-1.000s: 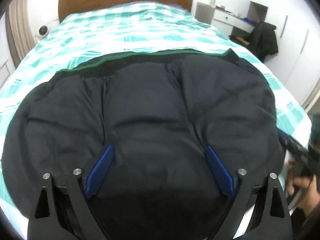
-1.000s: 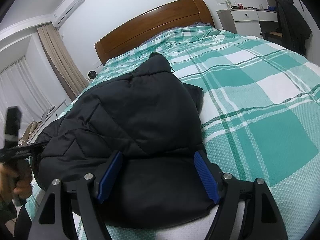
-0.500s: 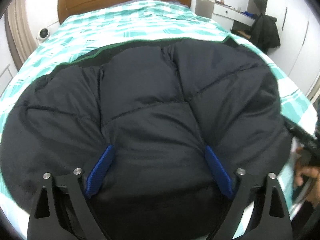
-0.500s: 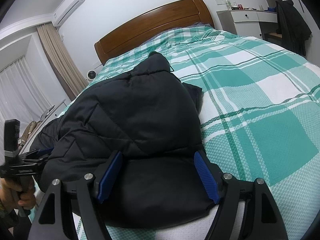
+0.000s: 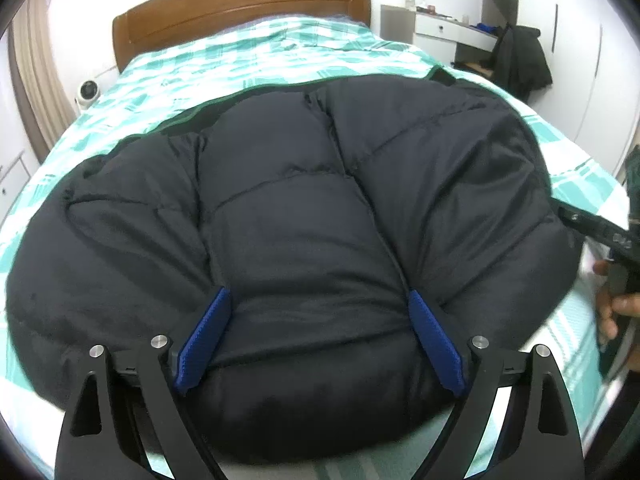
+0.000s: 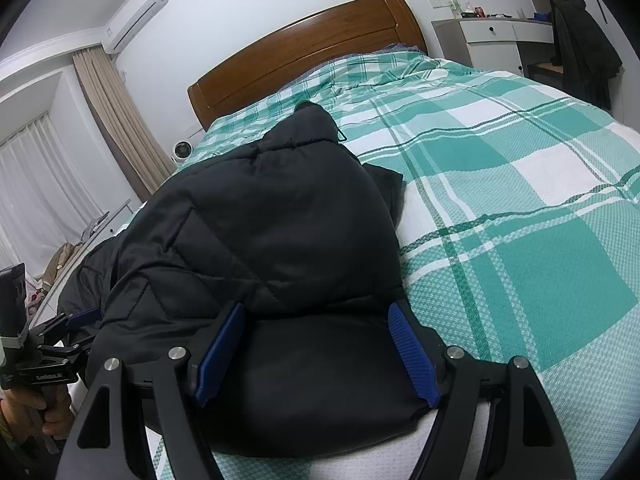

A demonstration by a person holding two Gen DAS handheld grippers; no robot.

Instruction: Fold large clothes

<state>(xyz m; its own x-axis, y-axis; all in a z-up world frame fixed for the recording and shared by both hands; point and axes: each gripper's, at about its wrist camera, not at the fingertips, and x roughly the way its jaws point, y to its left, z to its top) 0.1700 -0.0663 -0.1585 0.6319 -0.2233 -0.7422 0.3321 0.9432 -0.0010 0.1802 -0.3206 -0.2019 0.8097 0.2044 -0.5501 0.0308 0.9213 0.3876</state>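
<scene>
**Puffer jacket bulked up at the foot of the bed**

Since a second before, the left gripper (image 5: 316,340) had pushed closer, so the black puffer jacket (image 5: 288,216) swelled to fill far more of its view. Both jaws stood wide apart, blue pads (image 5: 204,340) pressed against the padding on either side. The right gripper (image 6: 316,352) stayed put, likewise spread open across the jacket's near edge. The jacket lay bunched on the green plaid bedspread (image 6: 520,208), toward the foot, its hood pointing at the wooden headboard (image 6: 304,48).
</scene>
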